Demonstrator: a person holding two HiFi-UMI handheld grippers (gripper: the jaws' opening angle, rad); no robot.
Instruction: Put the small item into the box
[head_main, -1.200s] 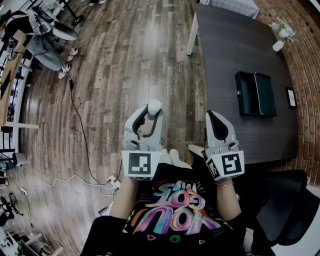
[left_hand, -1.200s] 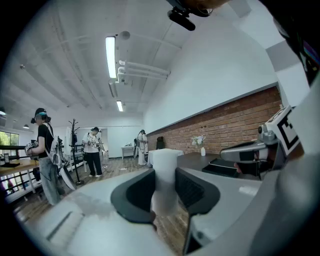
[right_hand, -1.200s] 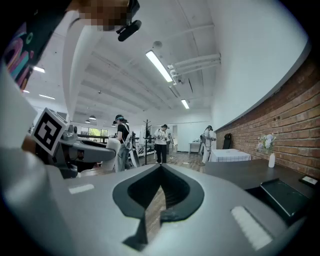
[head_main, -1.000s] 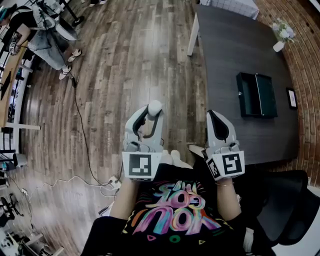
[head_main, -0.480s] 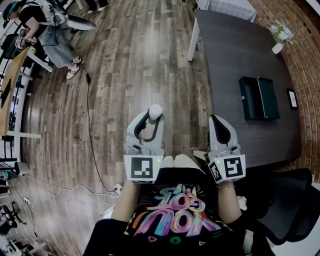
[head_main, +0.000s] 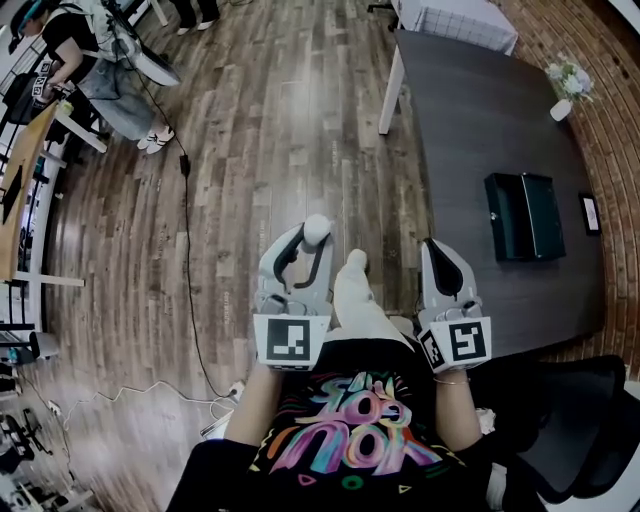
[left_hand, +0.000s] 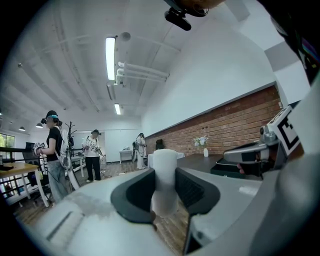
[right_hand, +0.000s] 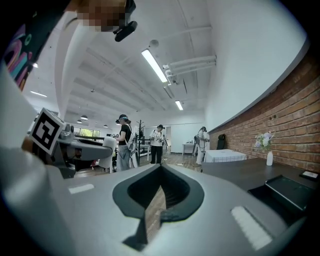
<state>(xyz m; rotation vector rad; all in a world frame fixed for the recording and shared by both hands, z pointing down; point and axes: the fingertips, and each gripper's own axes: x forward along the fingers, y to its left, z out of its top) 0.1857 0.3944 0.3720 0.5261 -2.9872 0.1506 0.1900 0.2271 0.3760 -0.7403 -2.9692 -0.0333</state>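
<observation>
My left gripper (head_main: 311, 234) is shut on a small white cylinder-shaped item (head_main: 316, 228); it stands upright between the dark pads in the left gripper view, white item (left_hand: 164, 180). My right gripper (head_main: 433, 246) is shut with nothing in it, its tips meeting in the right gripper view (right_hand: 160, 170). Both are held close to my chest over the wooden floor, left of the dark table (head_main: 470, 120). The open dark green box (head_main: 527, 216) lies on that table, ahead and to the right of the right gripper. It also shows low at the right as the box (right_hand: 287, 192).
A white vase with flowers (head_main: 565, 85) and a small framed picture (head_main: 590, 213) stand by the brick wall. A white-covered table (head_main: 455, 18) is beyond. A cable (head_main: 185, 250) runs over the floor; people (head_main: 110, 50) stand far left. A black chair (head_main: 560, 420) is behind right.
The view has shifted, so the table and box sit lower and further right. A leg in light trousers has come up between the grippers. Both grippers keep their pose.
</observation>
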